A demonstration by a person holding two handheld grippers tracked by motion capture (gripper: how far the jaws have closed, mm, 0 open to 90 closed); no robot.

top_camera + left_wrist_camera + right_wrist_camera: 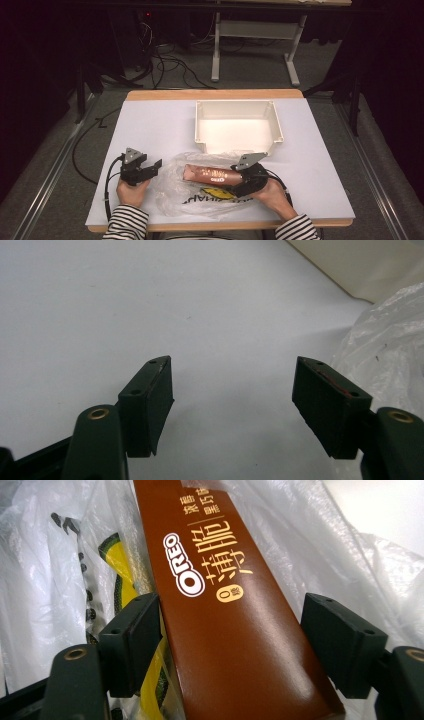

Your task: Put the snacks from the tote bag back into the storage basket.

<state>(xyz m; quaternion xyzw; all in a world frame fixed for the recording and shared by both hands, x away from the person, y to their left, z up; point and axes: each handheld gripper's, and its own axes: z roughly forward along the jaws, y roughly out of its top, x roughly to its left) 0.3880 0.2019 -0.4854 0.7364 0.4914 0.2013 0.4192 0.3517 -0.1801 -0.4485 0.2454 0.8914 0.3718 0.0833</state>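
A long brown Oreo box [210, 174] lies across a crumpled clear plastic bag [200, 202] with yellow print, at the table's front centre. My right gripper [238, 181] holds the box's right end. In the right gripper view the Oreo box [225, 610] fills the gap between the jaws, with the bag [45, 580] on both sides of it. My left gripper [154, 169] stands open just left of the bag, nothing between its jaws. In the left gripper view it [232, 385] hovers over bare table, with the bag's edge [390, 355] at the right.
An empty white bin [237, 125] stands behind the bag at the table's middle back, its corner [360, 265] also in the left gripper view. Bare table surface [150, 125] lies to the left and right of the bin. Cables and table legs cover the floor beyond.
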